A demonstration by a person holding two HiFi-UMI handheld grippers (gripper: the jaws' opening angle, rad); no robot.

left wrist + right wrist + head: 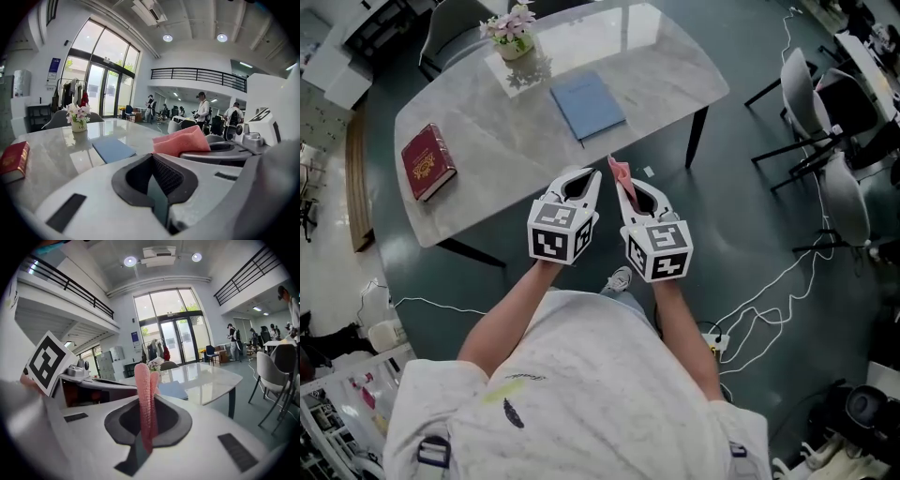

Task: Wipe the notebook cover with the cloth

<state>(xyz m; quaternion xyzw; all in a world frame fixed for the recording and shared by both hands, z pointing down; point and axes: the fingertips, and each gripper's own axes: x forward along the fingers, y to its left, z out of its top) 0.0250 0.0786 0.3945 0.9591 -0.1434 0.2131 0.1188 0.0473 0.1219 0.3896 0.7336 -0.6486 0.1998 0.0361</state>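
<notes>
A blue notebook lies flat on the marble table, also seen as the blue notebook in the left gripper view and the notebook in the right gripper view. My right gripper is shut on a folded pink cloth, which stands up between its jaws as the cloth. My left gripper is shut with nothing in it, beside the right one. Both hang off the table's near edge, short of the notebook. The cloth shows to the left gripper's right.
A red book lies at the table's left end. A flower vase stands on a white mat at the far side. Chairs stand to the right, and cables trail over the dark floor. People stand far off in the hall.
</notes>
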